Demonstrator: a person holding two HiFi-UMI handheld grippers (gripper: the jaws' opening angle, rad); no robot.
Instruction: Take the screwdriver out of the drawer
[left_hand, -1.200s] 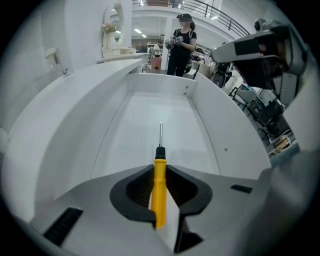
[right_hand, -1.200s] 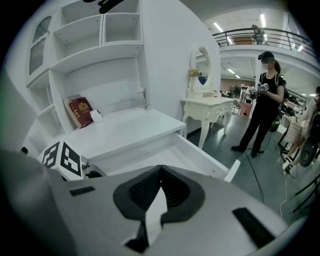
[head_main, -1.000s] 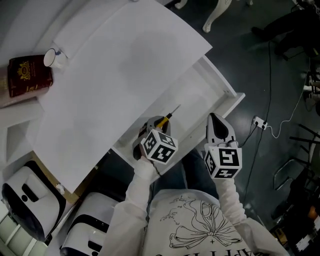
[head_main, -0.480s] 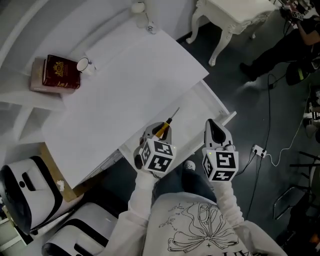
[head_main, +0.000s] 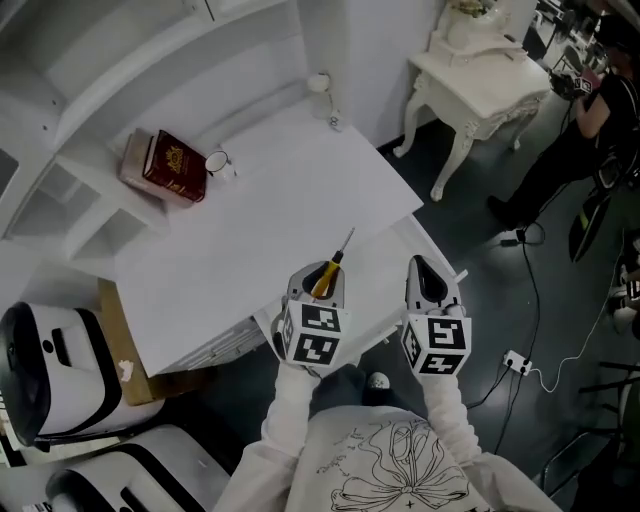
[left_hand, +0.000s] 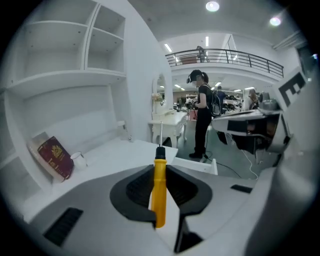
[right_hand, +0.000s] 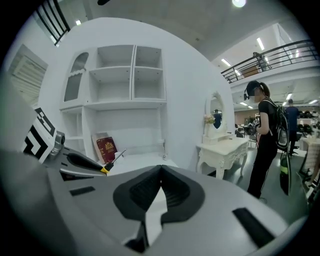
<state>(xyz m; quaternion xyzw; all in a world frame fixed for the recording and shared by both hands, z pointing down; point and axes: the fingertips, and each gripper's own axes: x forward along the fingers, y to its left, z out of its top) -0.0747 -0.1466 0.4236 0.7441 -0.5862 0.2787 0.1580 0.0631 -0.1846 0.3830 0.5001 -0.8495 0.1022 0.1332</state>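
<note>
Red book (head_main: 168, 167) near white mug (head_main: 220, 163)

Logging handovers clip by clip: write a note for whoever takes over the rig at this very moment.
Left gripper: shut on the yellow handle of the screwdriver, with the shaft sticking out past the jaws, held in the air over the desk's front edge.
Right gripper: shut, empty, raised beside the left.
Drawer: open, below both grippers.
Done: the screwdriver is out of the drawer.
Left: probably set it on the desk top; the drawer is still open.
</note>
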